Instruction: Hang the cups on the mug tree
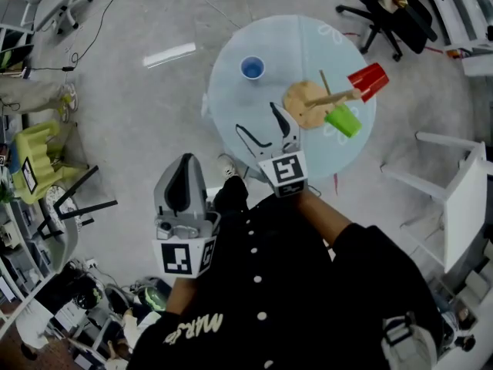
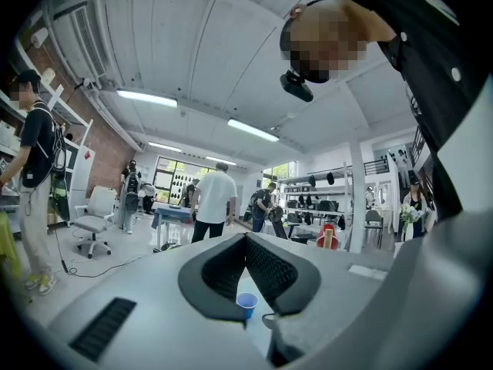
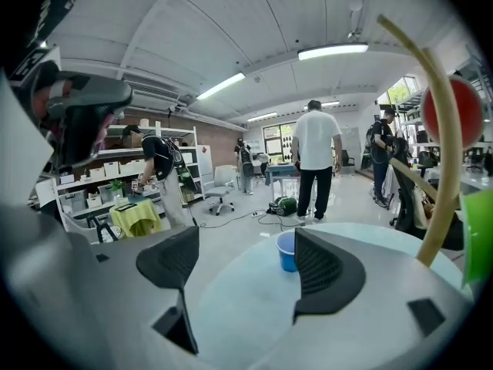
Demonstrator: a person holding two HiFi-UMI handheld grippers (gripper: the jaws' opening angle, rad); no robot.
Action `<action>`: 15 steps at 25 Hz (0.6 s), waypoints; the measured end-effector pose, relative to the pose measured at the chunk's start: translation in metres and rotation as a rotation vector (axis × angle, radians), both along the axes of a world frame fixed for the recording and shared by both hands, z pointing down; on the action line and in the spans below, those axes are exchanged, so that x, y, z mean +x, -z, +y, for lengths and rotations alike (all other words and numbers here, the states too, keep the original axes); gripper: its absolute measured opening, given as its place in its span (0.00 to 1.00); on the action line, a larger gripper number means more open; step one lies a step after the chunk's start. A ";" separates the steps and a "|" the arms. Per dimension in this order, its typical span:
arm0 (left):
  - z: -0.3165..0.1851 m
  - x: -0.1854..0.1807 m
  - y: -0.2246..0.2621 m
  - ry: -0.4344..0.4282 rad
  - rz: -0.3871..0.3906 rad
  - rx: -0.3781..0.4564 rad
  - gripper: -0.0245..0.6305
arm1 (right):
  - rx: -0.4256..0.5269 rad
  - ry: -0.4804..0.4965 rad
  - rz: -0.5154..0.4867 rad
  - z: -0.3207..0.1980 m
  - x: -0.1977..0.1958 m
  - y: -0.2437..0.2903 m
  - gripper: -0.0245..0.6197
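A blue cup (image 1: 252,68) stands upright near the far left rim of the round glass table (image 1: 231,99). The wooden mug tree (image 1: 308,103) stands mid-table with a red cup (image 1: 368,81) and a green cup (image 1: 343,121) hanging on its pegs. My right gripper (image 1: 264,131) is open and empty over the table's near part, pointing at the blue cup (image 3: 286,250), which shows well ahead between its jaws. The tree's curved peg (image 3: 442,129) rises at the right. My left gripper (image 1: 183,183) is shut and empty, held off the table's near-left side; the blue cup (image 2: 246,304) shows far beyond it.
A black office chair (image 1: 385,6) stands beyond the table and a white chair (image 1: 462,191) to its right. Cables run over the floor at the far left. A yellow-green stool (image 1: 35,153) and cluttered racks are at the left. Several people stand in the room behind.
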State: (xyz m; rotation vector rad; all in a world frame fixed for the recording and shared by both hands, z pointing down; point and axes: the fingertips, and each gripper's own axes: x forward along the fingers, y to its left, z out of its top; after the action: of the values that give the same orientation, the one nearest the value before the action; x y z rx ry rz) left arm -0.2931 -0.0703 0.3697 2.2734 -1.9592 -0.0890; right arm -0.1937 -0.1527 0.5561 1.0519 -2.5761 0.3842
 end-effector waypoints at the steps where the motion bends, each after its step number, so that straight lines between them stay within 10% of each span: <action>1: -0.003 -0.004 -0.004 -0.003 0.001 -0.005 0.04 | -0.008 -0.012 -0.002 -0.007 -0.005 -0.005 0.62; 15: -0.035 -0.040 -0.053 -0.023 0.042 -0.065 0.04 | -0.142 -0.205 0.087 -0.086 -0.034 -0.116 0.66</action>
State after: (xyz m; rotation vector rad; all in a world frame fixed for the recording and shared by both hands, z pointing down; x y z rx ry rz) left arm -0.3328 -0.1052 0.4222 2.2344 -1.8869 -0.0684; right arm -0.2275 -0.2383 0.6720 1.2546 -2.3341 0.5510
